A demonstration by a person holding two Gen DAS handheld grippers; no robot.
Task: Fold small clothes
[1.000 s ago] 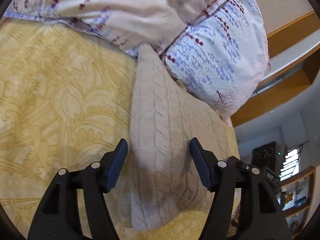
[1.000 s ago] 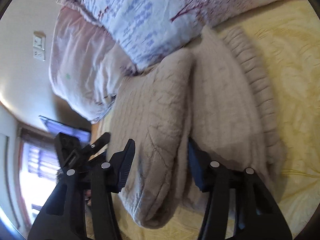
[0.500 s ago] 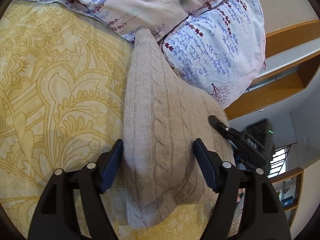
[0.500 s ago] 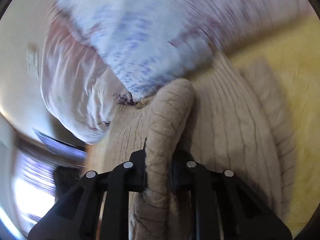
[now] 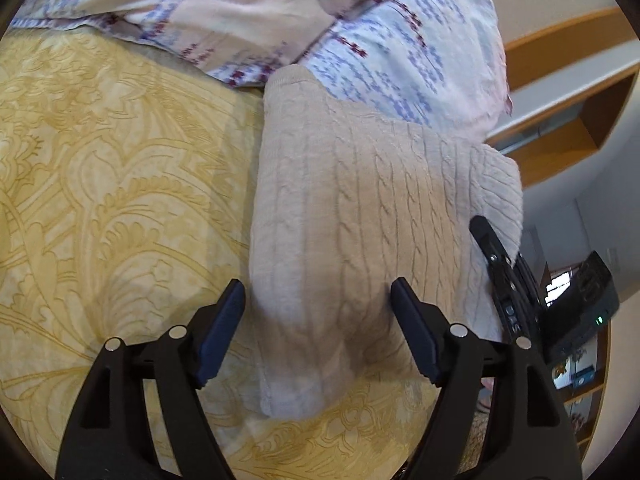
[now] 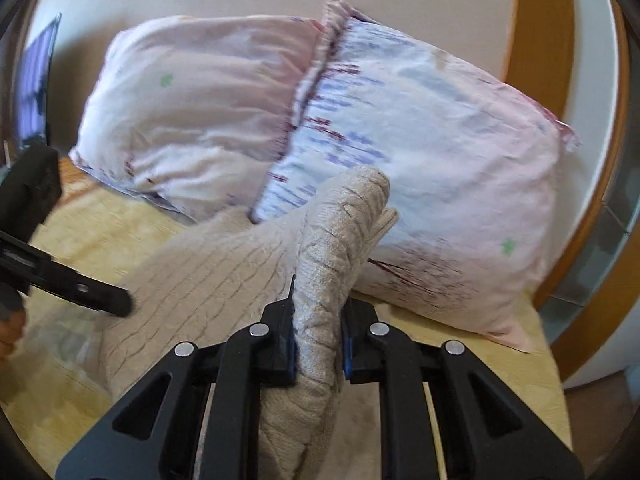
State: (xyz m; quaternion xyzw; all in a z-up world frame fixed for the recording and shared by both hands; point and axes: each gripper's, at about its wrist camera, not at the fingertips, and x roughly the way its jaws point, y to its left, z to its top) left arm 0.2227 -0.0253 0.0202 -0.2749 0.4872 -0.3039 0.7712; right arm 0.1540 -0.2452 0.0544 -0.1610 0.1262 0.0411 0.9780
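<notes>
A beige cable-knit sweater lies folded on a yellow patterned bedspread, its far end against the pillows. My left gripper is open, with the sweater's near end between its fingers. My right gripper is shut on a fold of the sweater and holds that edge lifted off the bed. The right gripper also shows at the sweater's right edge in the left wrist view. The left gripper shows at the left of the right wrist view.
Two floral pillows lie at the head of the bed behind the sweater. A wooden headboard and shelf stand to the right. The bed's edge is near on the right, with floor beyond.
My right gripper closed on a fold of the sweater and lifted it, swinging round toward the pillows. My left gripper stayed open over the sweater's near end, shifting only slightly.
</notes>
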